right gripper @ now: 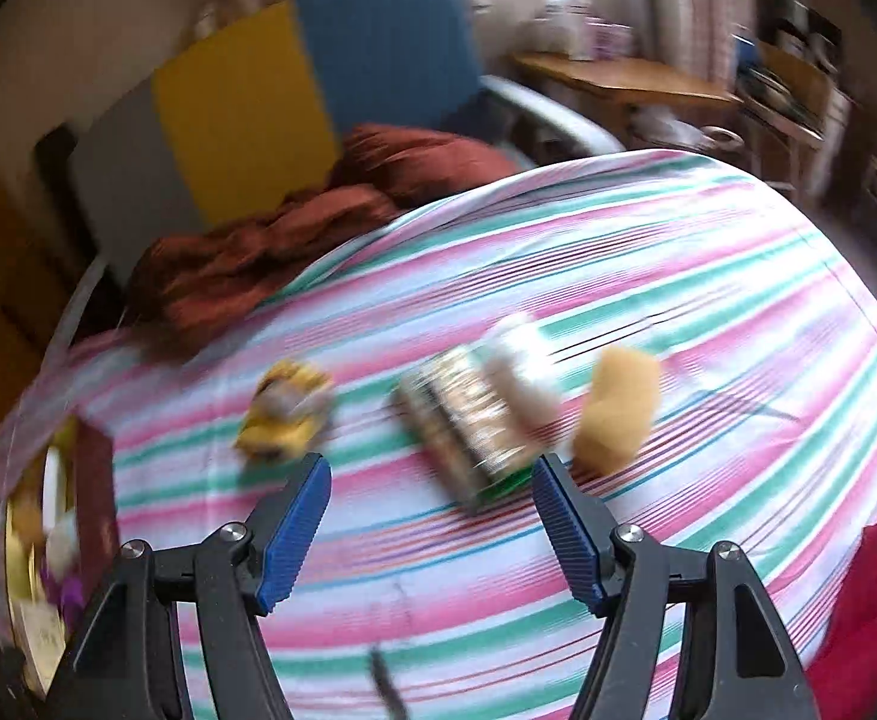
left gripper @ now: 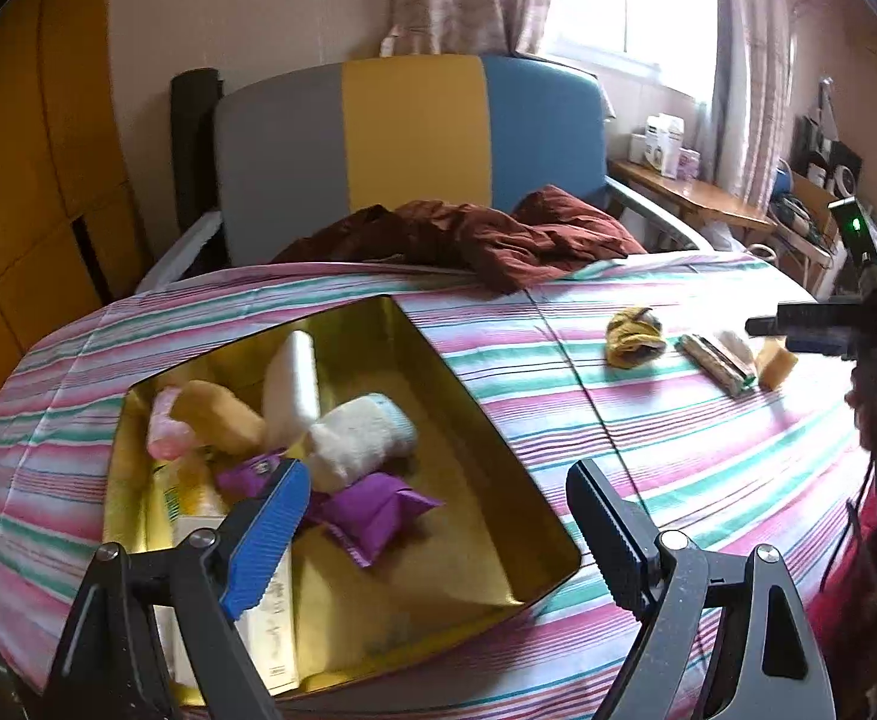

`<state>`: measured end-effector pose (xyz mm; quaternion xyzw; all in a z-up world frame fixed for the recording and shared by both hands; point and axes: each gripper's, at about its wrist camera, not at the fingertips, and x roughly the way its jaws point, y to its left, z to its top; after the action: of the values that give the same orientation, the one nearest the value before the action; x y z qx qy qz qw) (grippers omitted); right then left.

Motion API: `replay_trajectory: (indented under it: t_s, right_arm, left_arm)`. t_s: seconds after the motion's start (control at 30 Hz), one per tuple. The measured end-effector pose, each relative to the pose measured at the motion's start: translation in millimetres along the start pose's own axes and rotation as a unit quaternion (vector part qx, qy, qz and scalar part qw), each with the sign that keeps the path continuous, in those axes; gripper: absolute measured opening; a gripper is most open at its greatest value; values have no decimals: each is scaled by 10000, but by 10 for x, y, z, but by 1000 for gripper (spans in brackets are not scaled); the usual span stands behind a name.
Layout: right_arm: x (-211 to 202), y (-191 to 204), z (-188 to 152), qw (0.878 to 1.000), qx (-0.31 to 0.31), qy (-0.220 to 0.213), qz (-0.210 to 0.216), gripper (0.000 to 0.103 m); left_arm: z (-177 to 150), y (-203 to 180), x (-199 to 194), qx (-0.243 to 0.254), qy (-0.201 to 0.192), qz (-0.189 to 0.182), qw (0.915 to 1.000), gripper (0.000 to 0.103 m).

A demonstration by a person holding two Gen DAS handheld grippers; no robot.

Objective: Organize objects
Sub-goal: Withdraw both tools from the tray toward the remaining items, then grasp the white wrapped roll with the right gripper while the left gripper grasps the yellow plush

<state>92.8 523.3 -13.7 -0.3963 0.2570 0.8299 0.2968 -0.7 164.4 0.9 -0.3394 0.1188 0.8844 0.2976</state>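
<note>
A gold tin (left gripper: pixel 534 510) lies on the striped bedsheet and holds a white bottle (left gripper: pixel 291 384), a rolled white towel (left gripper: pixel 360 438), purple packets (left gripper: pixel 372 510), a yellow sponge (left gripper: pixel 216 414) and other items. My left gripper (left gripper: pixel 438 498) hovers open over the tin with nothing between its fingers. On the sheet to the right lie a yellow crumpled cloth (right gripper: pixel 288 414), a patterned flat pack (right gripper: pixel 468 420), a white item (right gripper: pixel 522 372) and a yellow sponge (right gripper: pixel 618 408). My right gripper (right gripper: pixel 429 477) is open just short of the flat pack, empty. The right wrist view is blurred.
A brown blanket (left gripper: pixel 474 234) is bunched at the head of the bed, against a grey, yellow and blue headboard (left gripper: pixel 408 132). A wooden shelf (left gripper: pixel 690 192) with boxes stands by the window. A red cloth (right gripper: pixel 876 612) lies at the right edge. The tin's edge (right gripper: pixel 93 474) shows at left.
</note>
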Motion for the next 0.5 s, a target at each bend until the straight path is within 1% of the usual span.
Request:
replay_trajectory:
  t_s: [0.13, 0.23, 0.33, 0.5]
  right_arm:
    - [-22, -366, 246, 9984, 530, -193, -56, 71]
    - [-8, -506, 386, 9966, 754, -327, -78, 70]
    - [93, -557, 476, 9970, 712, -274, -110, 70]
    - [442, -489, 532, 9992, 372, 62, -112, 70]
  left_arm:
    - [39, -135, 72, 124, 54, -116, 9998, 88]
    - [82, -235, 128, 219, 89, -197, 9995, 88]
    - [126, -321, 202, 255, 163, -303, 9991, 90]
    - [196, -455, 304, 326, 238, -430, 9983, 91]
